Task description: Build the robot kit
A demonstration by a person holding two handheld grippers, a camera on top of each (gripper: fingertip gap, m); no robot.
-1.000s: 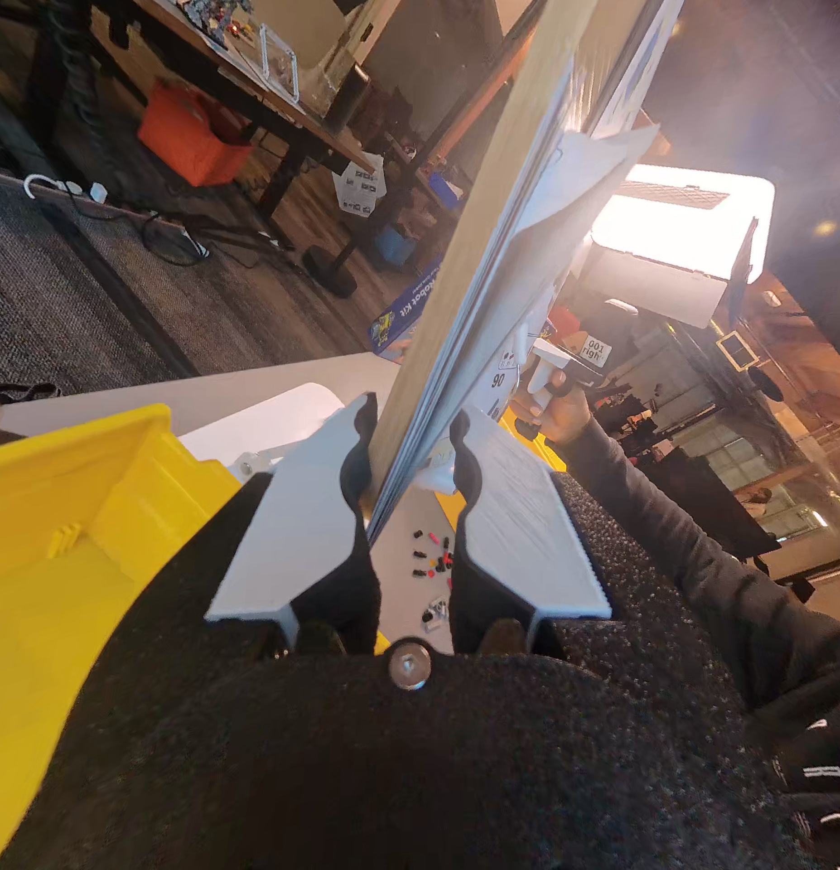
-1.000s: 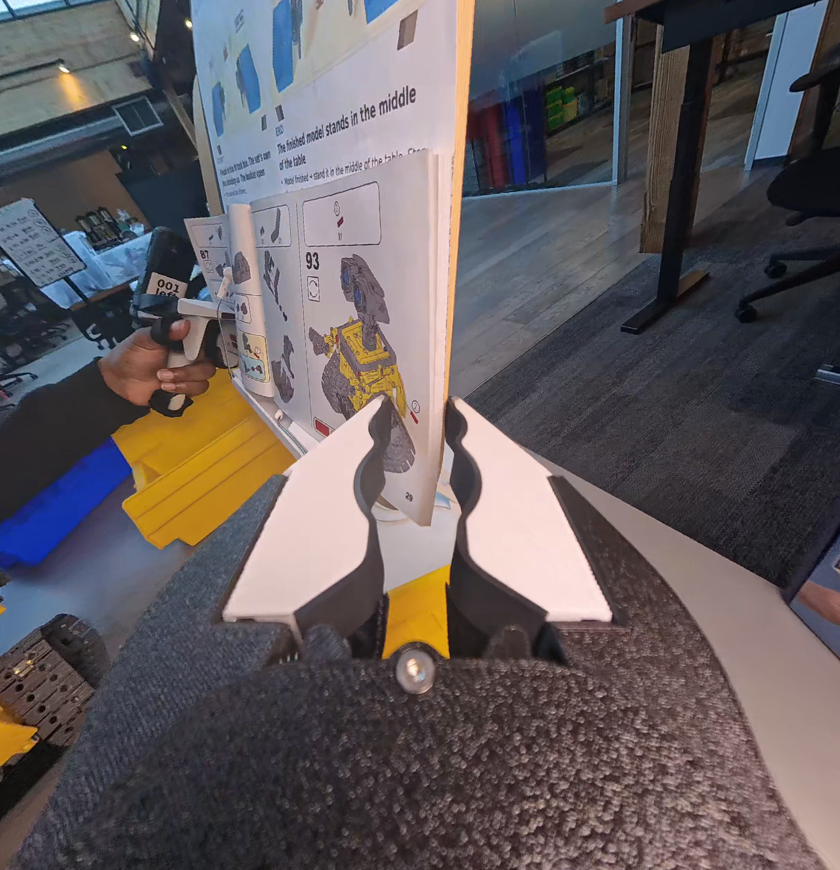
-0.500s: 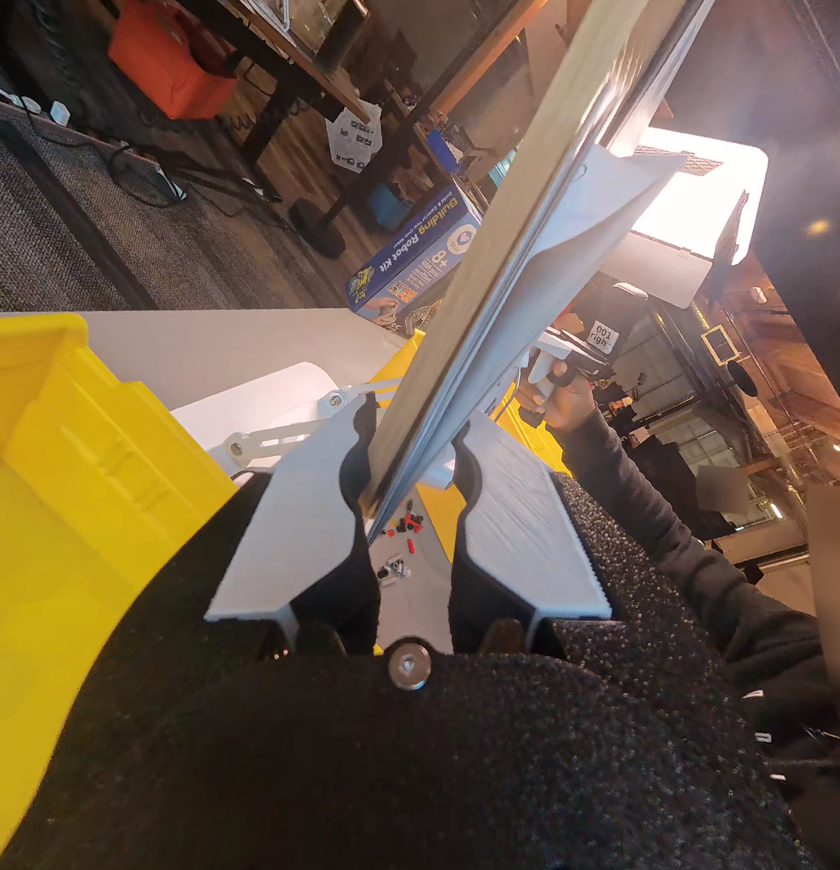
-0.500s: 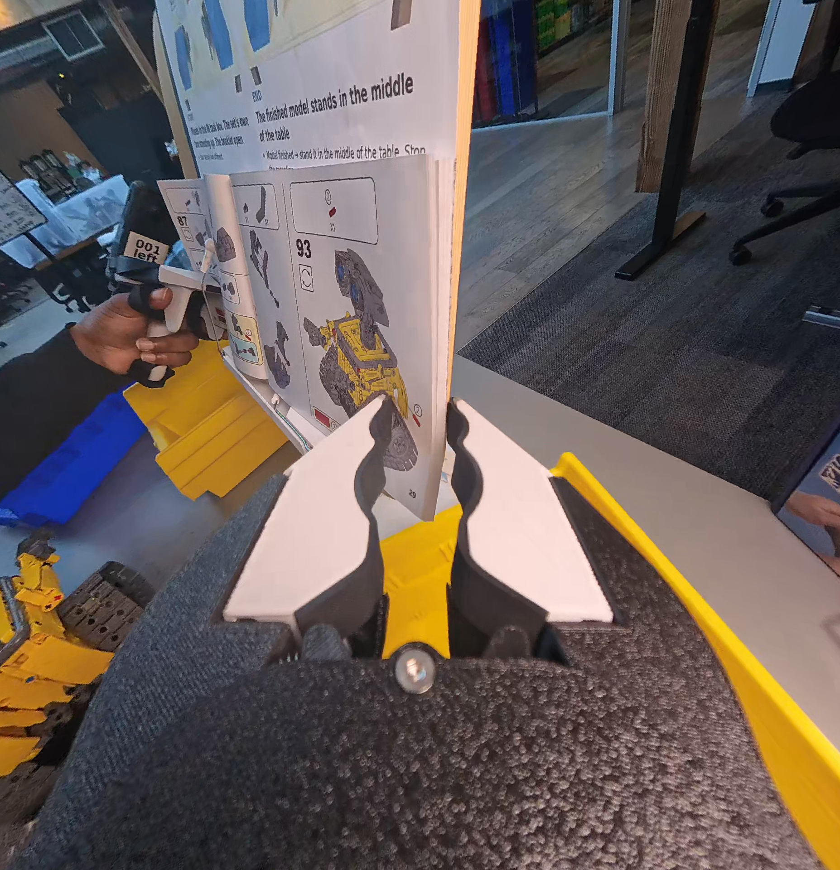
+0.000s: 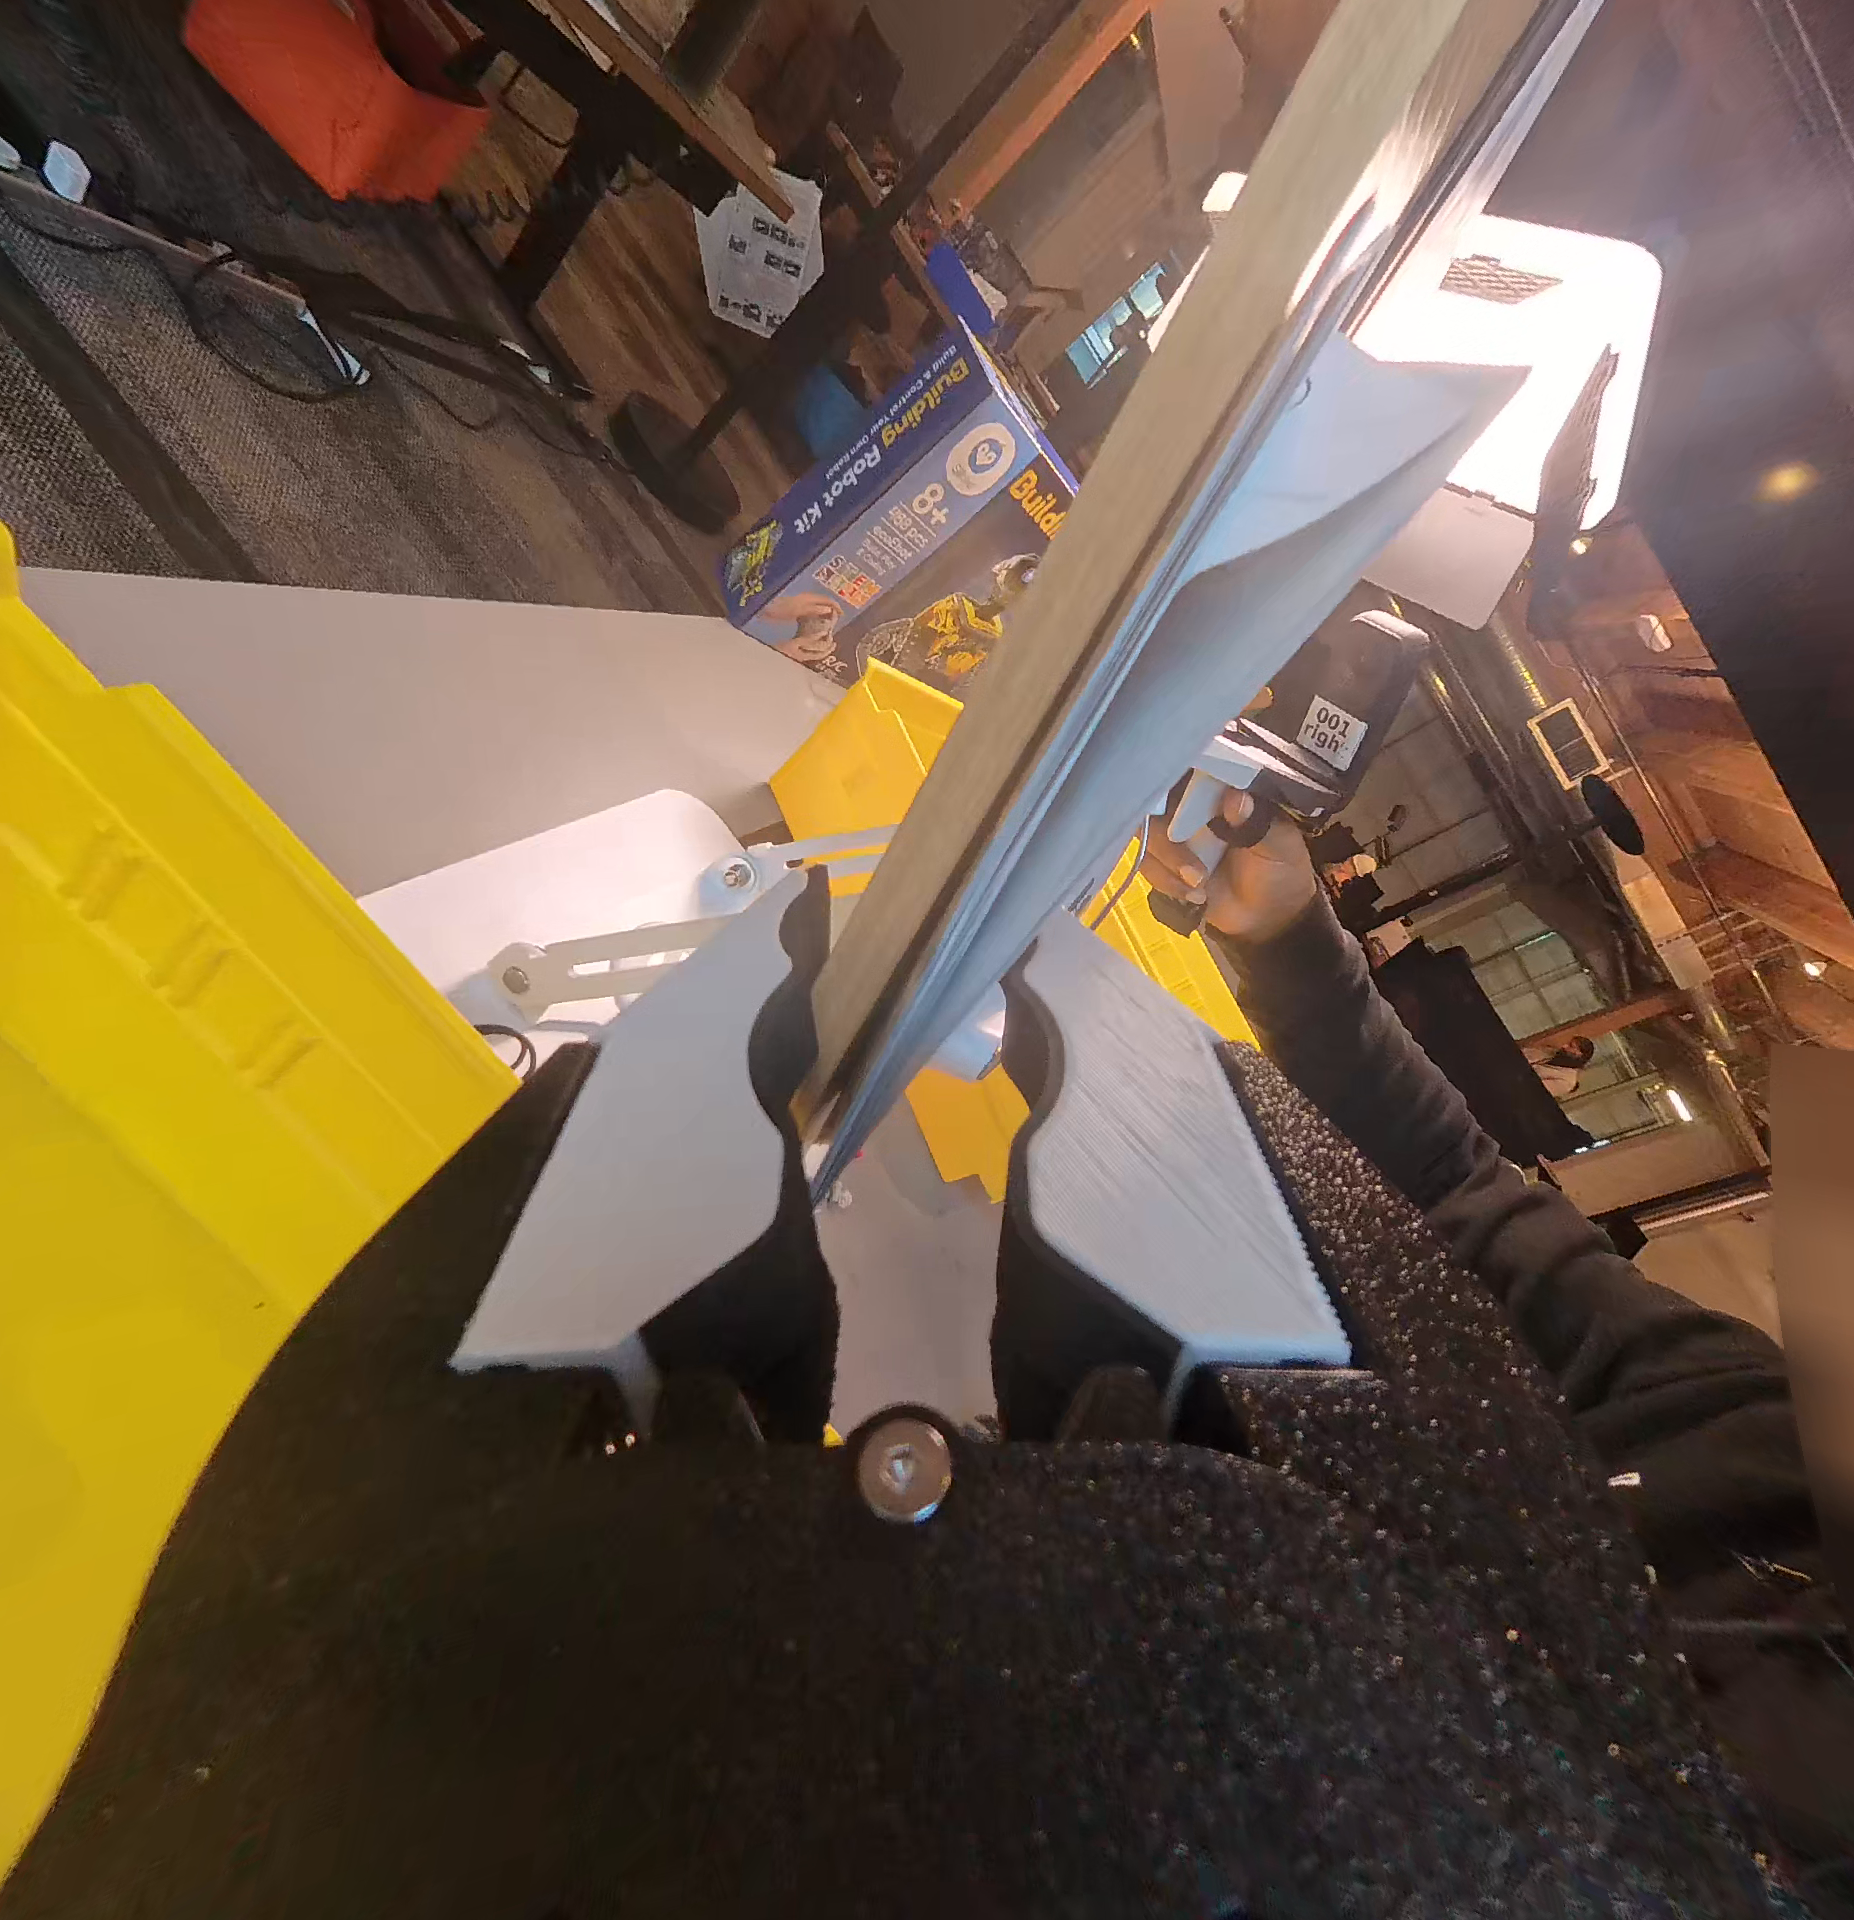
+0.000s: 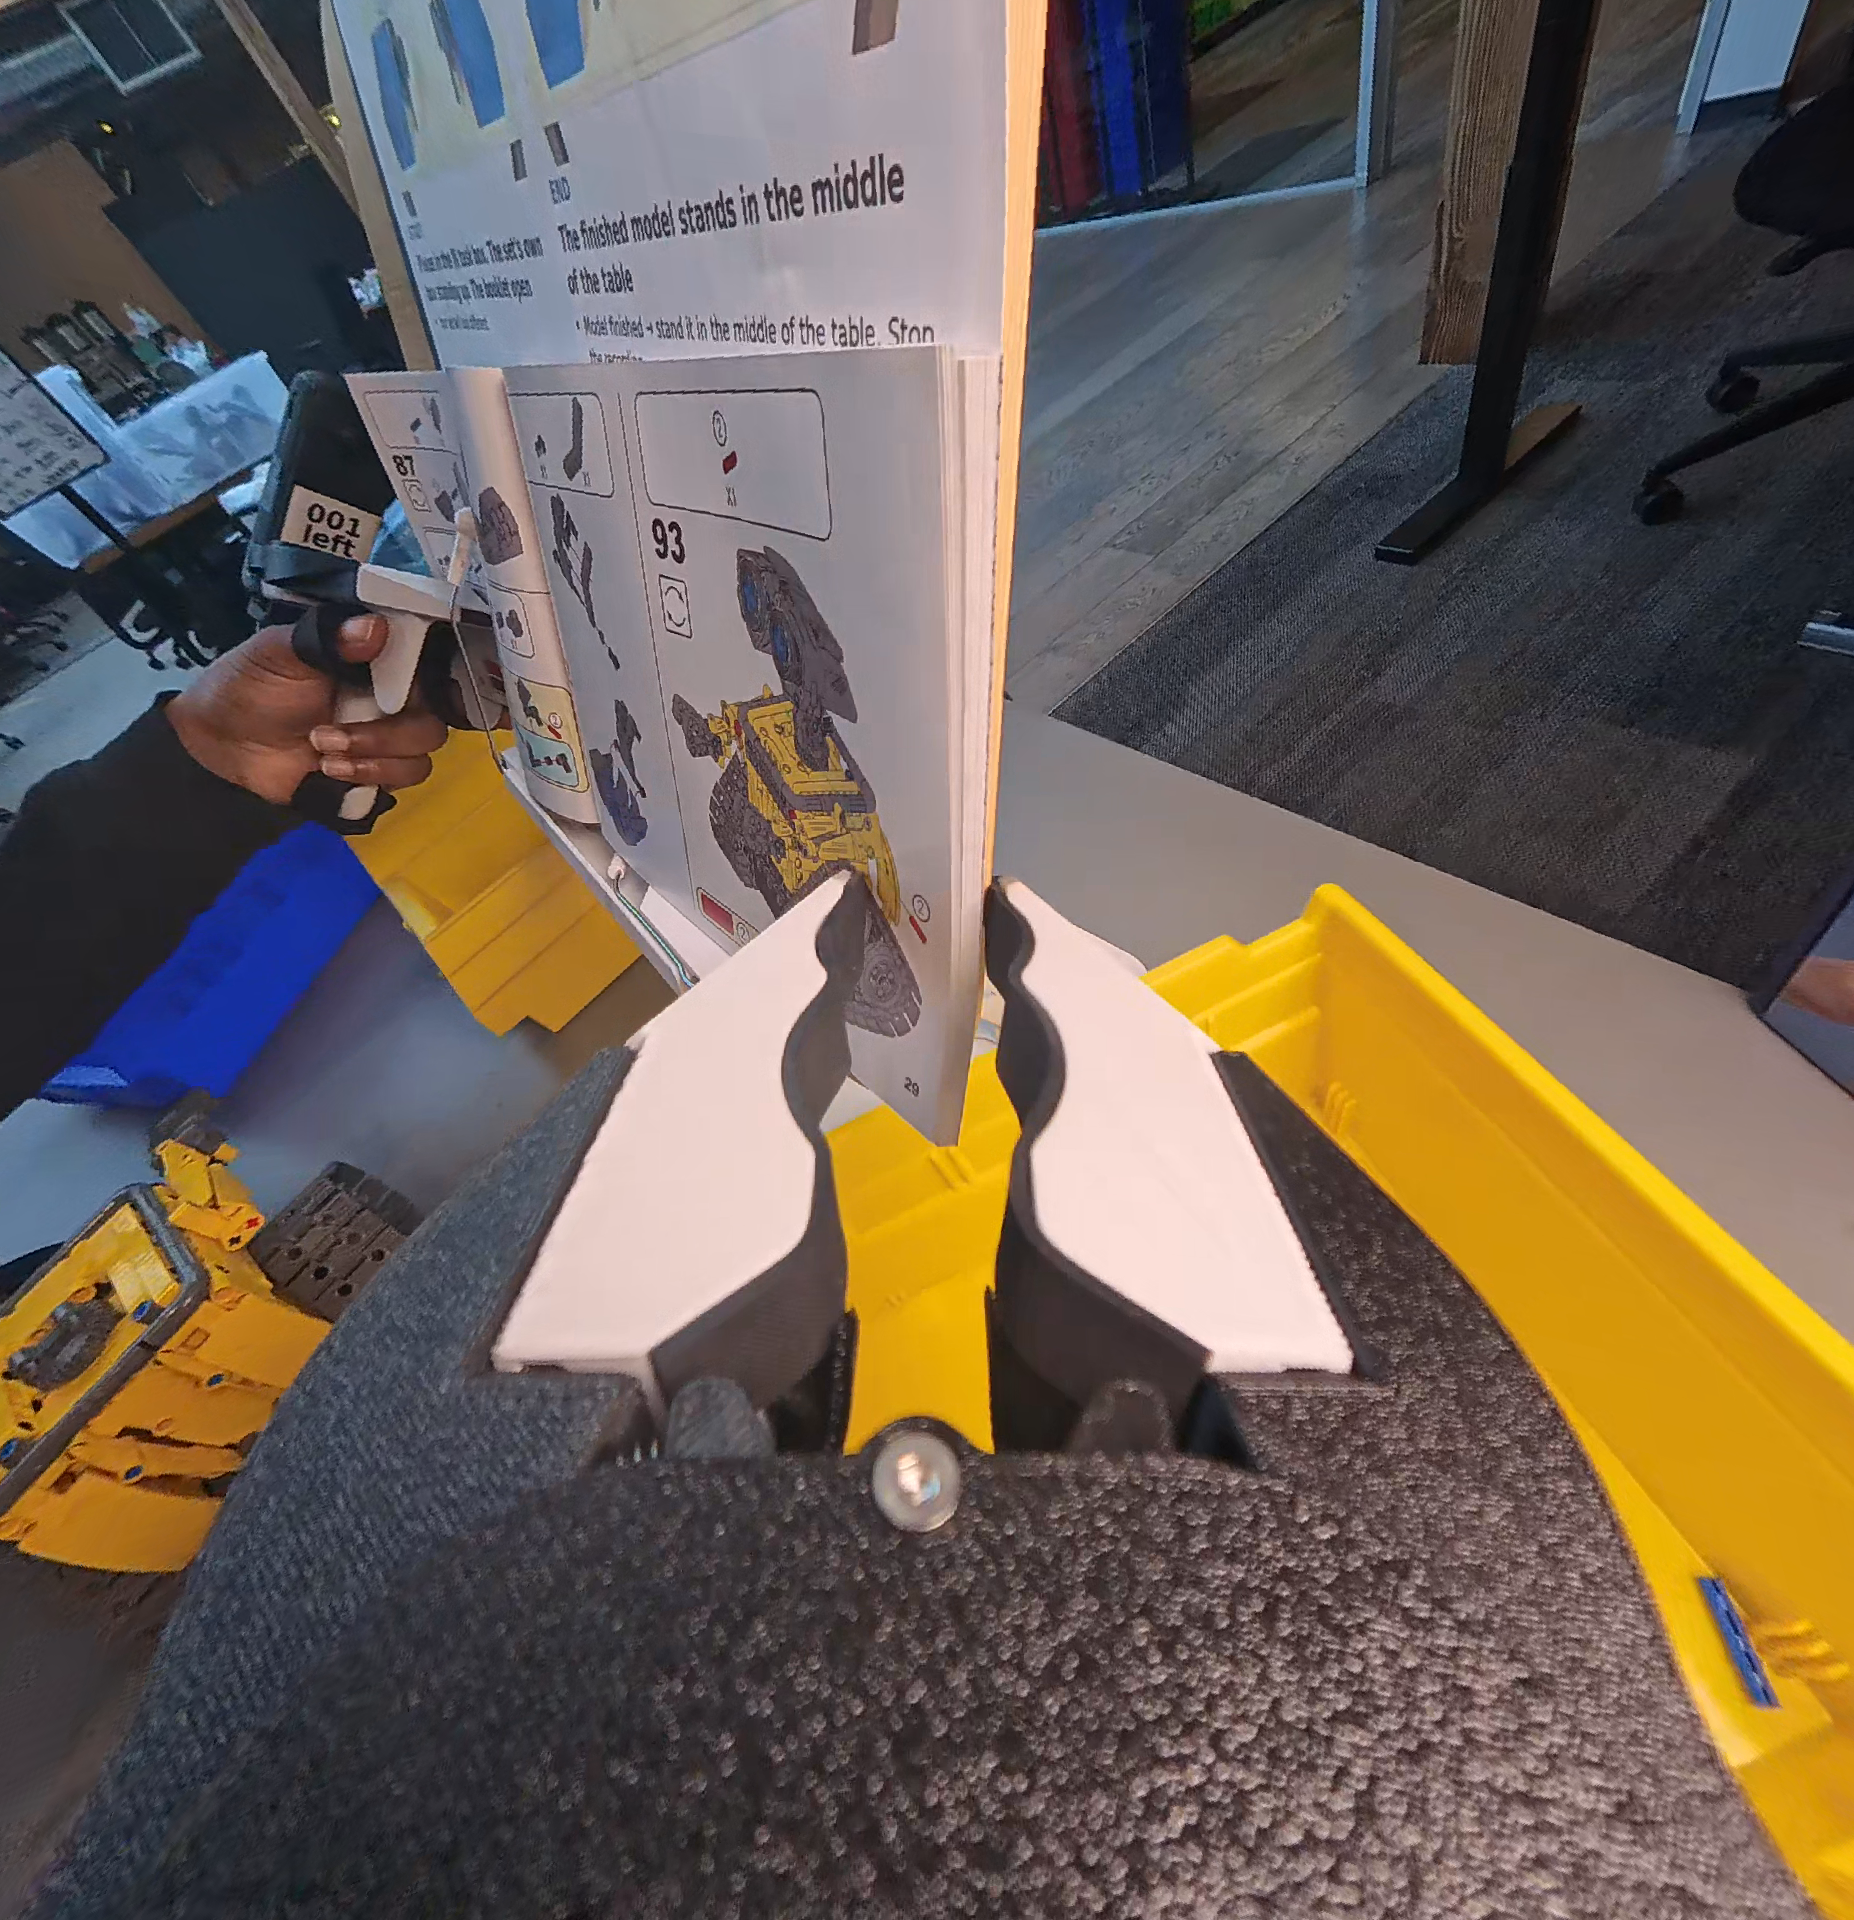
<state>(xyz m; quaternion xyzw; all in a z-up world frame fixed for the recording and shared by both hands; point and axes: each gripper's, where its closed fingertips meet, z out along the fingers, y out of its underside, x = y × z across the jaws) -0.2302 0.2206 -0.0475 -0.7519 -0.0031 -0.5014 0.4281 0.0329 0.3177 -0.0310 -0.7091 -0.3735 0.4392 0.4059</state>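
Tall wooden display board (image 6: 1011, 436) with a printed sheet stands upright on grey tabletop (image 6: 1370, 862), open building-instruction booklet (image 6: 798, 665) leaning on its face. Yellow plastic bins (image 5: 123, 1091) flank it. Left claw (image 5: 907, 971) and right claw (image 6: 918, 925) both narrowly parted, straddling booklet's bottom corners, grip unclear. Yellow brick model (image 6: 123, 1382) lower left

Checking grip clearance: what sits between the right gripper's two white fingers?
In the right wrist view, the open instruction booklet's lower corner, against the upright wooden board, between the right gripper's open jaws.

A booklet (image 6: 798, 665) leans on a board (image 6: 1011, 416), bins (image 6: 1422, 1143) either side.
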